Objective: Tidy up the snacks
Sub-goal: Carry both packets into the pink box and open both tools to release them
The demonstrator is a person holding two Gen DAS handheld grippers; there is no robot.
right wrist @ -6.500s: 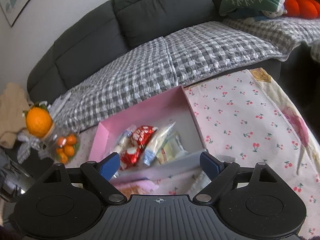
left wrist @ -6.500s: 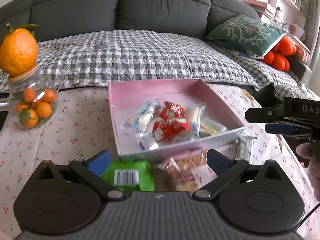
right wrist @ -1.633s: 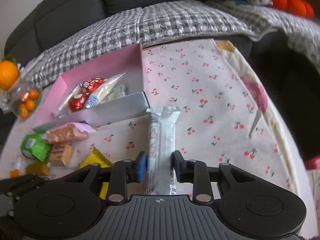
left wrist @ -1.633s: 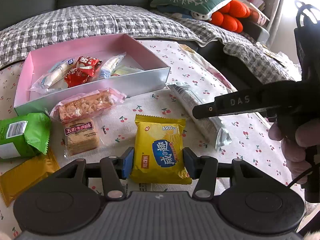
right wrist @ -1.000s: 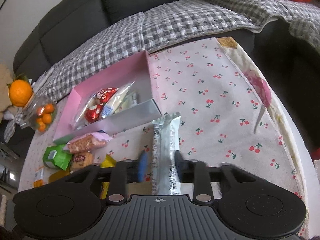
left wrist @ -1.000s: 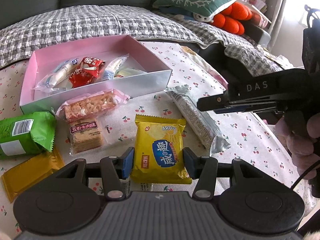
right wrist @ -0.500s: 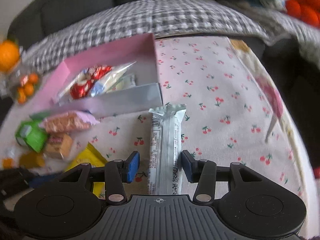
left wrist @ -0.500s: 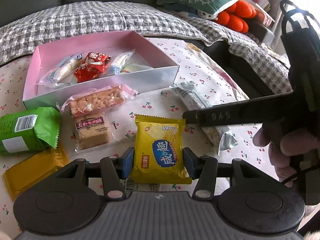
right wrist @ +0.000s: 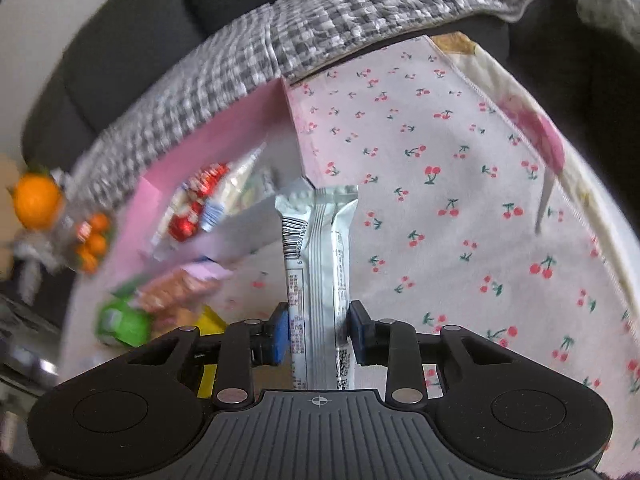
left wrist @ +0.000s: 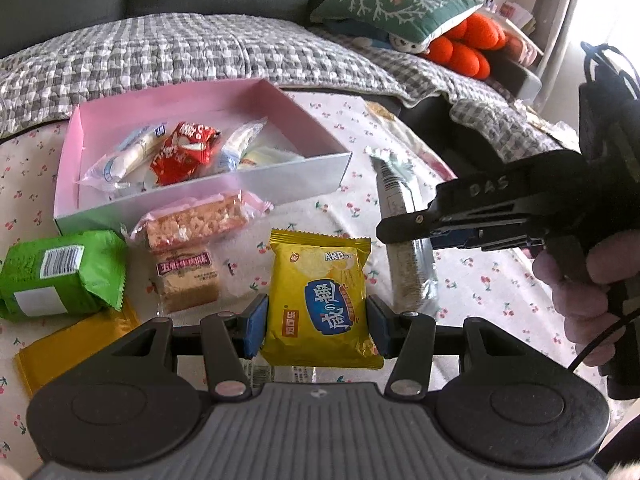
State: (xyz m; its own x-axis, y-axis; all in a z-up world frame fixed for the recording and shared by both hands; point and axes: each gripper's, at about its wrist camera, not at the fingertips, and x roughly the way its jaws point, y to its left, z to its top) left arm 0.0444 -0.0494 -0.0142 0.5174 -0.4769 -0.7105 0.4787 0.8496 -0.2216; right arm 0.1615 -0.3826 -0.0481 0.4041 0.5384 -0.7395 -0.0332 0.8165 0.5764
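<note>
One pink box sits on the counter. Outside it lie six snack packs: one green, two yellow, one pink-wrapped, one clear-wrapped and one silver. Two red packets lie in the box.

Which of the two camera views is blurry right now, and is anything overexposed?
Right wrist view: motion blur smears the pink box and the snacks on the left; the silver bar stays sharp. Left wrist view: crisp throughout, but the window at top right is blown out.
</note>
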